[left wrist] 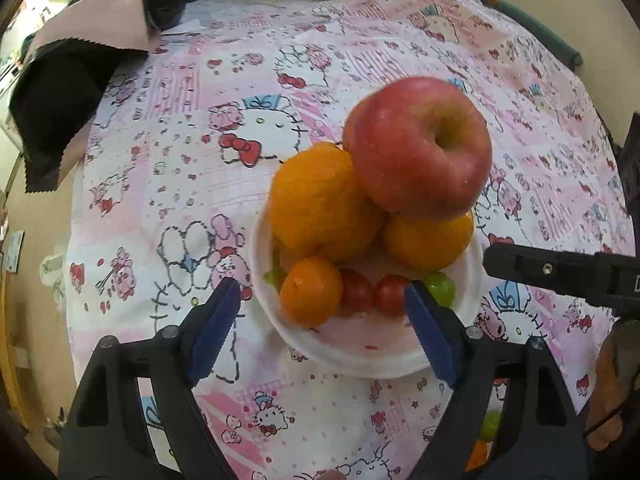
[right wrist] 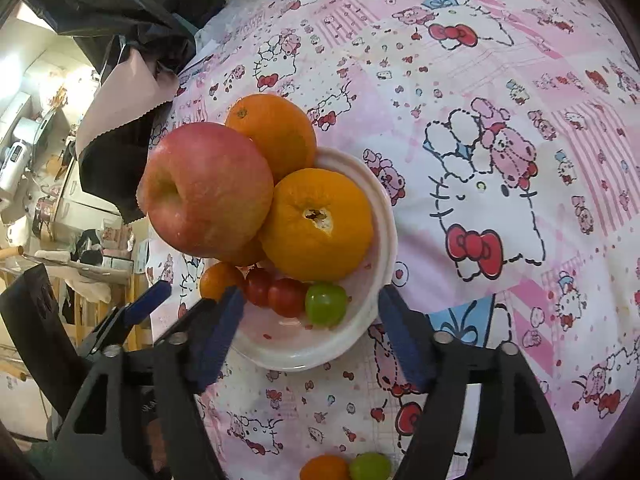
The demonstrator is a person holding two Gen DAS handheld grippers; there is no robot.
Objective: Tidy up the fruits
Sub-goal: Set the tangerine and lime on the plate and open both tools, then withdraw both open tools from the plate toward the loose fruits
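Left hand-held gripper point(left wrist: 322, 314): jaws apart, nothing between the pads; poised over the near rim of the bowl.
Right hand-held gripper point(right wrist: 310, 324): jaws apart, empty; its blue pads straddle the near part of the bowl without pressing on it.
Loose fruit: a small orange fruit point(right wrist: 324, 467) and a green grape point(right wrist: 370, 465) lie on the cloth nearest the tabletop's near edge, outside the bowl.
Bowl point(right wrist: 304, 354): white, shallow, standing on the patterned cloth point(right wrist: 500, 92) toward the middle of the tabletop.
Front row in bowl: small mandarin point(left wrist: 311, 292), two cherry tomatoes point(left wrist: 372, 294), green grape point(left wrist: 440, 288).
Back of bowl: two large oranges point(right wrist: 316, 222), an apple point(left wrist: 420, 146) stacked on top of them.
Handling, grapes and tomatoes: light, smooth, thin-skinned, likely to slip or burst; close gently across the widest part.
Handling, apple: heavy, firm, glossy; perched high and liable to roll, so take it across its middle first.
Far corner: dark fabric point(left wrist: 60, 92) lies at the tabletop's far edge.
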